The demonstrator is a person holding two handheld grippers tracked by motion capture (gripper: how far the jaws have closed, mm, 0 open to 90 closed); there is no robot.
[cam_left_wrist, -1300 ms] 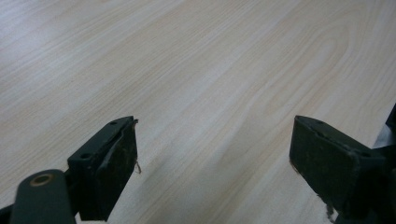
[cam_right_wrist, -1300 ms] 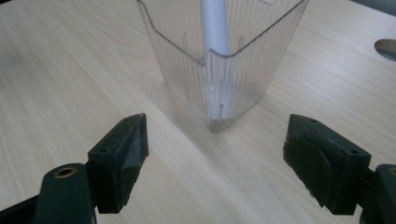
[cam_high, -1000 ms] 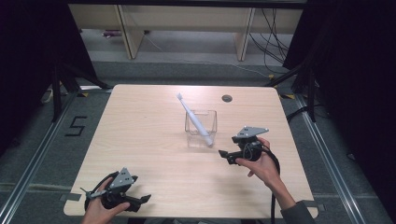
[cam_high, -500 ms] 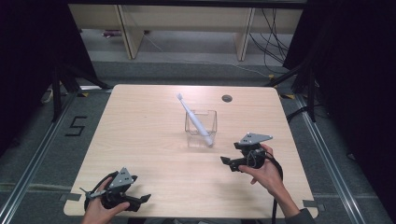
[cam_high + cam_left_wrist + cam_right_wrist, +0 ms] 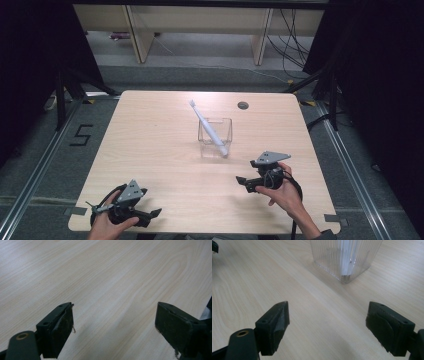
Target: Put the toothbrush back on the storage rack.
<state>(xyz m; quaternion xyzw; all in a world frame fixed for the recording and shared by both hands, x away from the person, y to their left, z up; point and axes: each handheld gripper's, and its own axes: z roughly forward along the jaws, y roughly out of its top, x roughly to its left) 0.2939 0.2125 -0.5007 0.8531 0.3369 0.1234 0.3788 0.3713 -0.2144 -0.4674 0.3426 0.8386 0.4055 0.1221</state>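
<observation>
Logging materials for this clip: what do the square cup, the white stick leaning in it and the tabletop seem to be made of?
Square cup: clear ribbed plastic by the look, possibly glass; you see through its fluted walls. White stick: smooth white plastic, likely a toothbrush; its head is too small to confirm. Tabletop: pale wood-grain surface with a matte sheen, probably laminate rather than solid wood.

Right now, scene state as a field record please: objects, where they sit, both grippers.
table: light wood tabletop
holder: clear ribbed cup, upright, mid-table
toothbrush: white toothbrush in the cup, leaning toward the far left
left gripper: left gripper open, nothing between the jaws, at the near left edge
right gripper: right gripper open, nothing between the jaws, apart from the cup, on its near right
</observation>
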